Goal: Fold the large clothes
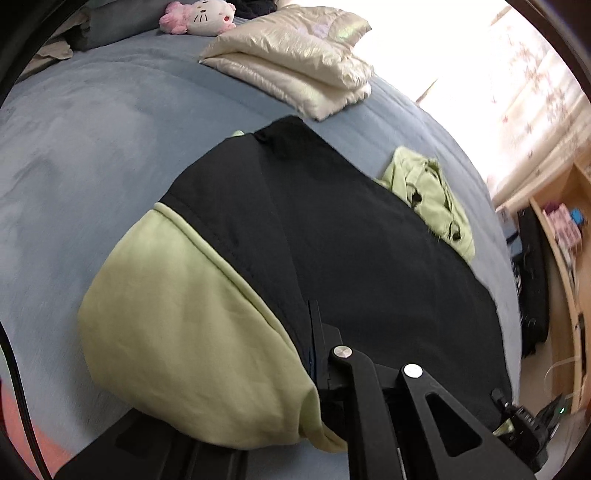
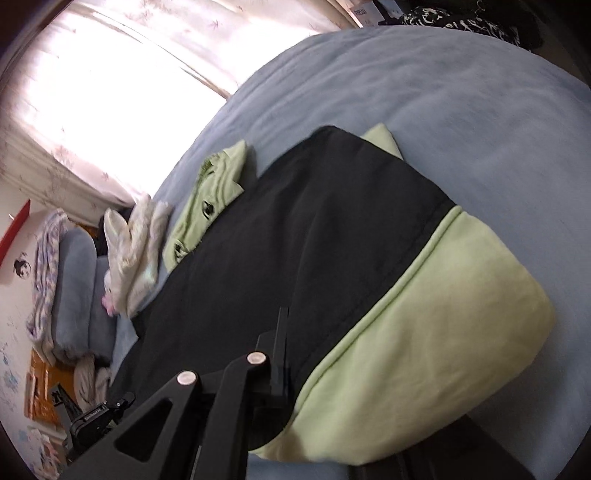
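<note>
A large black and light-green garment (image 1: 332, 236) lies spread on the blue bed (image 1: 92, 155). It also shows in the right wrist view (image 2: 295, 236). My left gripper (image 1: 314, 339) is shut on the garment's near edge, where black cloth meets the green panel (image 1: 177, 314). My right gripper (image 2: 282, 350) is shut on the same near edge at the other side, by the green panel (image 2: 424, 332). The cloth drapes over the fingers and hides the tips. The green collar (image 1: 428, 192) with dark buttons lies at the far end, also in the right wrist view (image 2: 210, 192).
A folded cream puffy jacket (image 1: 295, 62) and a pink-and-white plush toy (image 1: 199, 16) lie at the bed's far side. The jacket shows in the right wrist view (image 2: 136, 243) by blue pillows (image 2: 77, 288). Wooden shelving (image 1: 569, 258) stands off the bed's right. A bright curtained window (image 2: 110, 92) is behind.
</note>
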Available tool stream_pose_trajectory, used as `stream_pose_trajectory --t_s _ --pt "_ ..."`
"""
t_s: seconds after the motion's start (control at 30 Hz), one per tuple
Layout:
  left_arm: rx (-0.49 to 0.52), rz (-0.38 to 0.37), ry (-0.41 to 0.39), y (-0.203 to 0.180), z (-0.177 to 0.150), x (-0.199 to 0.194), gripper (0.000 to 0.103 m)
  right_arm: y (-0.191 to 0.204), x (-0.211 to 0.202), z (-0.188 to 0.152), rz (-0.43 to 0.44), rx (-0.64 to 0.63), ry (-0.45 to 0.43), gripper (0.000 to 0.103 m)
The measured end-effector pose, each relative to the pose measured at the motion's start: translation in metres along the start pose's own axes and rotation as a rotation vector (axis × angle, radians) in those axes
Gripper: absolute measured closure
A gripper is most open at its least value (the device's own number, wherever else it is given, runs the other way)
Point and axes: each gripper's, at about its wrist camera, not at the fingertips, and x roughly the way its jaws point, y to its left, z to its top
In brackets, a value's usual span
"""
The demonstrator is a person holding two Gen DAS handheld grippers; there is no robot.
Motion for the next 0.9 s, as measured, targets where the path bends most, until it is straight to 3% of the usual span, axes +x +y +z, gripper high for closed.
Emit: stream_pose_trajectory --t_s 0.13,0.4,0.5,0.73,0.9 --pt "0.027 -0.003 0.015 0.005 -0.003 0.002 0.095 -0.005 -0.005 -0.013 -0.016 -0.026 0.041 0.093" --pt "0.045 0.046 0.041 0.013 0.003 -0.01 0.069 -0.006 -0.03 -0.021 -0.087 -0.05 0.116 0.072" --pt "0.04 0.063 0.039 0.025 -0.002 -0.022 0.06 -0.002 -0.048 -0.028 -0.122 -0.087 0.111 0.07" --pt "0.041 0.136 0.03 0.035 -0.005 -0.047 0.052 -0.002 -0.092 -0.028 -0.261 -0.108 0.018 0.07" --pt "0.083 0.342 -0.07 0.036 0.002 -0.07 0.051 0.02 -0.11 -0.017 -0.315 -0.175 -0.104 0.07"
